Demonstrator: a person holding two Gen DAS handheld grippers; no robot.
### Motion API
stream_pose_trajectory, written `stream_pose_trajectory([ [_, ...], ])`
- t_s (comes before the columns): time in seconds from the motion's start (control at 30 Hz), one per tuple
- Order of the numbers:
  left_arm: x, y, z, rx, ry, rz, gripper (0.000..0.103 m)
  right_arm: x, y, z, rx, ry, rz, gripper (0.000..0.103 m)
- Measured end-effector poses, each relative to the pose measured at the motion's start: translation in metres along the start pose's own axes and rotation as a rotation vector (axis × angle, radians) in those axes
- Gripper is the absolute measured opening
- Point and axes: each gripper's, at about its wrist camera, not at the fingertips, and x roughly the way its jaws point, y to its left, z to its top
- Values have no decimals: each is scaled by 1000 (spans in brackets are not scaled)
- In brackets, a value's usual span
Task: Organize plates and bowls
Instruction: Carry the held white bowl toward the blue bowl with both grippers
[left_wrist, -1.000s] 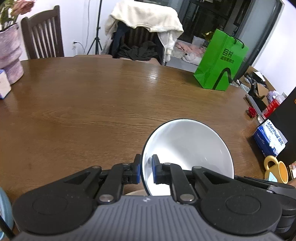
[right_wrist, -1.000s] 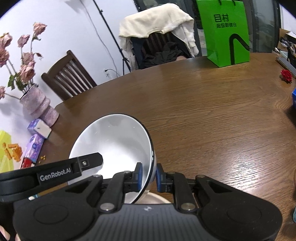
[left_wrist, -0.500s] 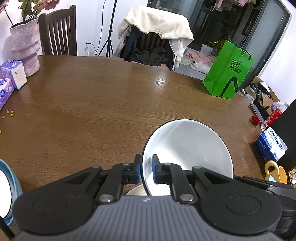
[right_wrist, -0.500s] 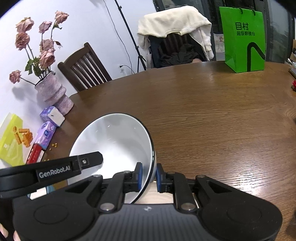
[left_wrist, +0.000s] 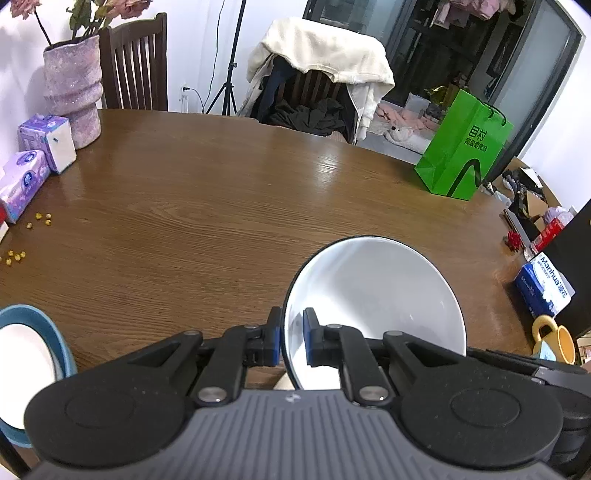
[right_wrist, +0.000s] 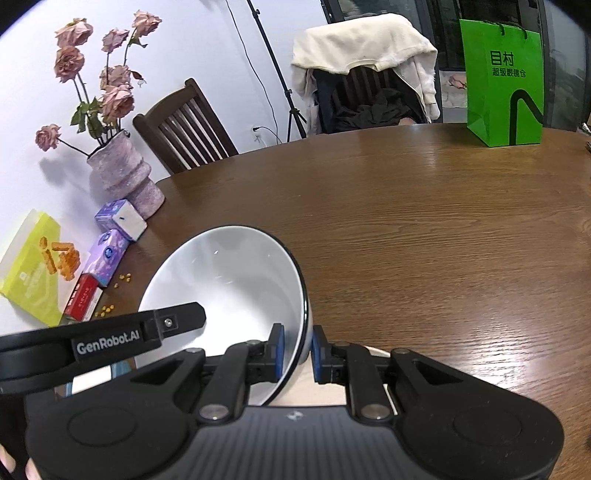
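Bowl (left_wrist: 373, 299) | above tabletop (left_wrist: 221, 206), lifted clear for stacking | left gripper (left_wrist: 291, 338) and right gripper (right_wrist: 297, 350) fingers pinch opposite rims, sharing weight | blue-rimmed dish (left_wrist: 55, 343) left, likely destination

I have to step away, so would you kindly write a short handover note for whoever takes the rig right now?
Left gripper: jaws shut on the rim of the white bowl.
Right gripper: jaws shut on the opposite rim of the same bowl, which is held tilted above the wooden table.
A blue-rimmed dish sits at the table's near left edge.
Done: bowl picked up. Left: set it down in its place; the destination is not visible.
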Motion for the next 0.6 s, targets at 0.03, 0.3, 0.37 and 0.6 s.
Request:
stream_pose_trajectory([
  [0.03,-2,4,-1,0,1,-2,12,-1,4,-1,-1,-2,-1,15],
  [0.3,-17,36,-5,7,18,-5,12,-2,36,-16,2,2,0,15],
  [0.37,-20,44,-6,6,24,-4,12,-2,44,-19,4,5,0,15],
  [0.6,-30,72,-8,5,34,0,12,3,74,-29,3,19,1,15],
])
